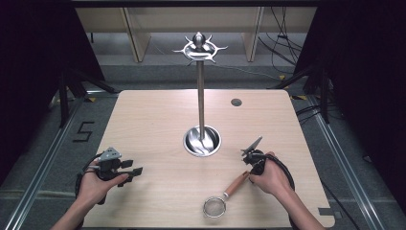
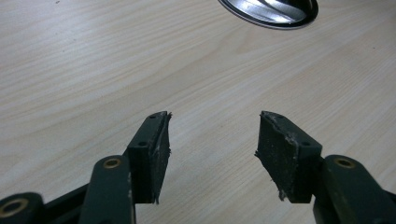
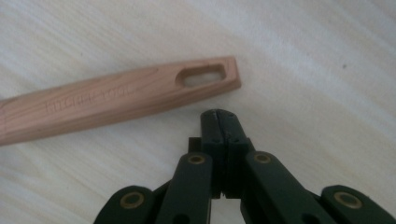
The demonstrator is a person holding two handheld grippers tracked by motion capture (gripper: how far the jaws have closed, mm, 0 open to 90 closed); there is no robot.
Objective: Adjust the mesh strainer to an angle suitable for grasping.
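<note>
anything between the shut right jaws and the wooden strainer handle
Nothing: in the right gripper view only a bare strip of light wooden table separates the right gripper from the wooden handle of the strainer.

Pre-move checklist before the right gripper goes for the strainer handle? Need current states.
1. Right gripper open enough to take the handle: not ok, jaws pressed together with nothing between them.
2. Strainer handle free and reachable: ok, it lies flat on the table just beyond the right gripper's tips, untouched.
3. Hanging slot at the handle end unobstructed: ok.
4. Strainer mesh bowl clear of the table's near edge: ok, it rests on the tabletop close to that edge.
5. Left gripper out of the way: ok, open, empty, over bare wood.
6. Hook stand upright in its round base: ok; its hooks look empty.
</note>
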